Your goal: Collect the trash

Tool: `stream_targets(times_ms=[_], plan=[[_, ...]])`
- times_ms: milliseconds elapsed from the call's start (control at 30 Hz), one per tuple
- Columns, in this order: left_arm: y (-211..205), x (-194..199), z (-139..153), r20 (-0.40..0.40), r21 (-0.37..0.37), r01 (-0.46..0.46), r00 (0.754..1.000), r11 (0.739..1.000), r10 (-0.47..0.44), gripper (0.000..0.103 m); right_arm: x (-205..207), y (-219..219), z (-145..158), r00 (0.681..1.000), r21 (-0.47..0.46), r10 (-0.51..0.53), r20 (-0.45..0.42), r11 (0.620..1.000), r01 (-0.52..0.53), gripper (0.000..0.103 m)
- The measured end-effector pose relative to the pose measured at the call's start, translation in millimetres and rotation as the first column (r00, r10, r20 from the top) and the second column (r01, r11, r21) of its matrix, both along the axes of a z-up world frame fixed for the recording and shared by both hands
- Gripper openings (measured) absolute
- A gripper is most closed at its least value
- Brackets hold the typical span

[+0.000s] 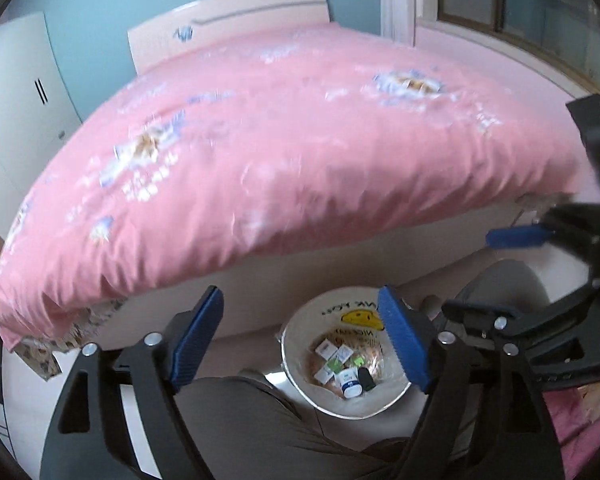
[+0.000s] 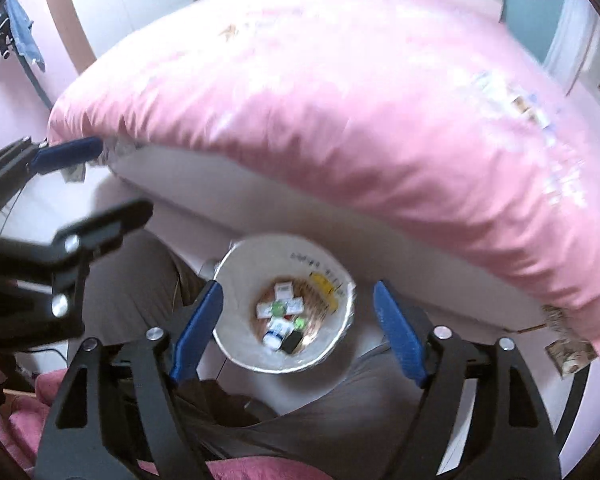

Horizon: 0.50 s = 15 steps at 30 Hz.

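Observation:
A white trash bin (image 1: 300,380) with a smiley print stands on the floor by the bed; it also shows in the right wrist view (image 2: 236,268). Inside lie small white boxes (image 1: 326,348), a white bottle with a blue label (image 1: 350,386) and a small black item (image 1: 366,378). My left gripper (image 1: 300,336) is open and empty, held above the bin. My right gripper (image 2: 298,320) is open and empty, also above the bin. Each gripper shows at the edge of the other's view.
A bed with a pink quilt (image 1: 284,148) fills the space beyond the bin. The person's grey-trousered legs (image 1: 268,432) flank the bin. White wardrobes (image 1: 20,100) stand at far left, a window (image 1: 540,4) at right. Pink cloth (image 2: 40,420) lies below.

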<state>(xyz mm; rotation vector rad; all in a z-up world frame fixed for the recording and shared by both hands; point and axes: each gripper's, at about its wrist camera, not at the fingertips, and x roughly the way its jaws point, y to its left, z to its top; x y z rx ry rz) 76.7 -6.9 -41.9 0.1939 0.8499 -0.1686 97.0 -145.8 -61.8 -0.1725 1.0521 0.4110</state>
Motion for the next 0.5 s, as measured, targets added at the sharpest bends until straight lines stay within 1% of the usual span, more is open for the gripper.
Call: stream_targets(times_ms=[100, 133, 267, 333, 500], plan=[[-1.6, -16.1, 14.2, 0.039, -0.002, 0.004, 0.999, 1.000, -0.004, 0.088, -16.4, -5.7, 20.6, 0.998, 0.014, -0.022, 0.057, 1.000, 0.021, 0.080], [-2.7, -21.8, 19.6, 0.053, 0.005, 0.006, 0.999, 1.000, -0.006, 0.091, -20.9, -7.7, 23.2, 0.997, 0.016, -0.027, 0.072, 1.000, 0.026, 0.081], [-9.5, -42.9, 33.0, 0.120, 0.045, -0.005, 0.993, 0.999, 0.000, 0.093, -42.9, -11.1, 38.2, 0.987, 0.005, -0.050, 0.151, 0.999, 0.050, 0.084], [-10.9, -54.0, 37.8, 0.137, 0.054, -0.010, 0.991, 0.998, 0.002, 0.094, -57.1, -11.0, 45.1, 0.979, 0.002, -0.061, 0.197, 0.998, 0.062, 0.084], [-8.0, -73.1, 44.4, 0.154, 0.052, -0.034, 0.988, 0.998, 0.025, 0.095, -85.6, -15.7, 53.9, 0.957, 0.031, -0.115, 0.266, 0.993, 0.111, 0.085]])
